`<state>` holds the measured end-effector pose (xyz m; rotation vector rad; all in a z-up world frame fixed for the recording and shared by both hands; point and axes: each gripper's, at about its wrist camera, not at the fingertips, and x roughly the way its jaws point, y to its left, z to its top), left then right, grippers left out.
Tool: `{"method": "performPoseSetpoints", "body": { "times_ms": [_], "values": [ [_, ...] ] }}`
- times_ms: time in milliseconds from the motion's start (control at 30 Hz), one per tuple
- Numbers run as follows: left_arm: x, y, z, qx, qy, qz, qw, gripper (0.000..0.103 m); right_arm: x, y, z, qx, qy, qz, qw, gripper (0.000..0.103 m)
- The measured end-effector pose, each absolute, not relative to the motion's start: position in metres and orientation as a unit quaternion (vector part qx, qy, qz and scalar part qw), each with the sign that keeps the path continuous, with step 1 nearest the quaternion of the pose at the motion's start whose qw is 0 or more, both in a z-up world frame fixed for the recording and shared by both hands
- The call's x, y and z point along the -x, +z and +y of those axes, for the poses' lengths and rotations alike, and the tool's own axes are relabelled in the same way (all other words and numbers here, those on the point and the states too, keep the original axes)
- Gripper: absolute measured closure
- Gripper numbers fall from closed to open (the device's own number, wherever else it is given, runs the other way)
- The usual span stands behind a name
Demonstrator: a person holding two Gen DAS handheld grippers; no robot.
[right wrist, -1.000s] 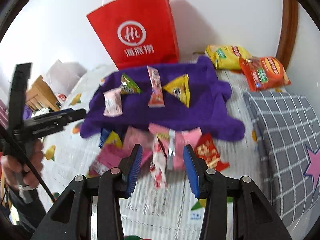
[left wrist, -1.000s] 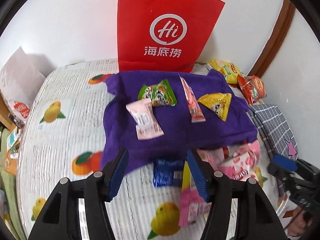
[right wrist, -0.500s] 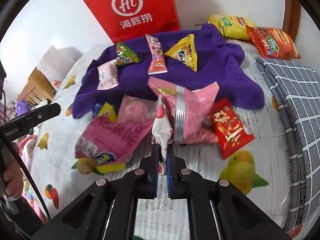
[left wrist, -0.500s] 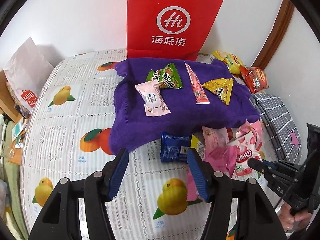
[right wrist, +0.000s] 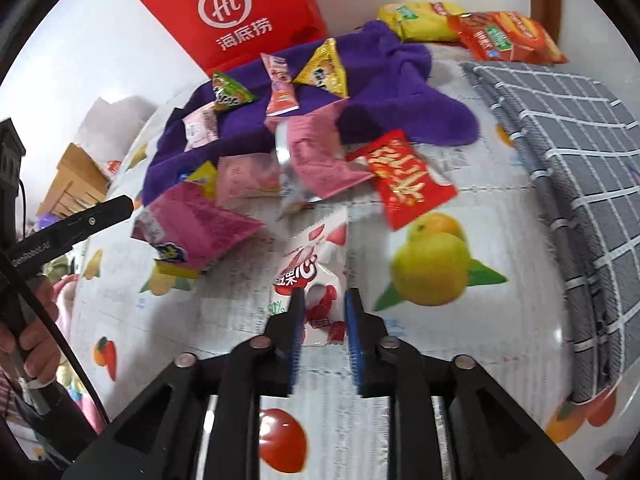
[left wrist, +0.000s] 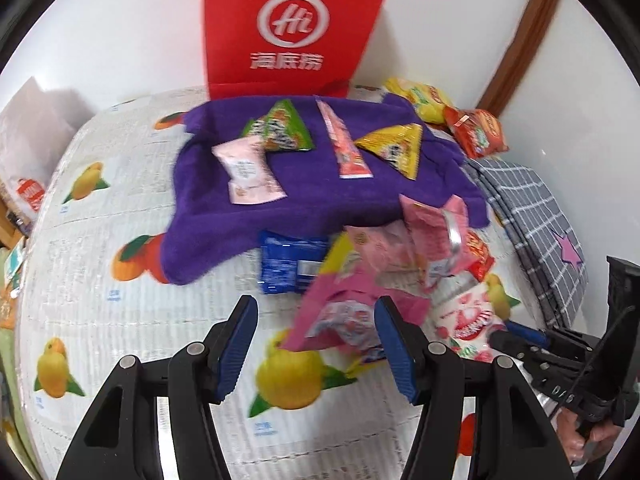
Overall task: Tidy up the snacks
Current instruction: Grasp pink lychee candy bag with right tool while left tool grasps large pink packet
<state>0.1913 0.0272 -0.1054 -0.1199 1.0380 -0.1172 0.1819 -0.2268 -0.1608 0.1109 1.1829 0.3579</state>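
Right tongs (right wrist: 322,312) lowered, opening around strawberry packet (right wrist: 312,276)

Left tool (left wrist: 316,340): pitched steeply down, jaws standing apart, blue pads (left wrist: 236,344) not pressing on anything. Seen from the right wrist view, its black finger (right wrist: 90,220) is extended from the left edge, carried by a hand (right wrist: 28,332) low at the left, with a cable running past the knuckles.

Right tool (right wrist: 322,324): also pitched steeply down, jaws narrow and opening; a white-and-red packet (right wrist: 316,276) lies between the blue pads (right wrist: 352,328), contact not resolved. From the left wrist view, its black body (left wrist: 560,364) is seen low at the right, gripped by a hand (left wrist: 588,436) at the near right edge.
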Motion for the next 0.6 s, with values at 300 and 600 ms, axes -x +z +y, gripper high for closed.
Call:
{"method": "performPoseSetpoints", "body": {
  "times_ms": [300, 600],
  "values": [
    [-0.210, -0.120, -0.001, 0.041, -0.086, 0.511, 0.854, 0.037, -0.187, -0.170, -0.214, -0.011, 0.161, 0.540, 0.826, 0.036],
    [-0.202, -0.146, 0.000, 0.026, -0.081, 0.540, 0.837, 0.037, -0.198, -0.187, -0.195, 0.023, 0.161, 0.541, 0.825, 0.032]
  ]
}}
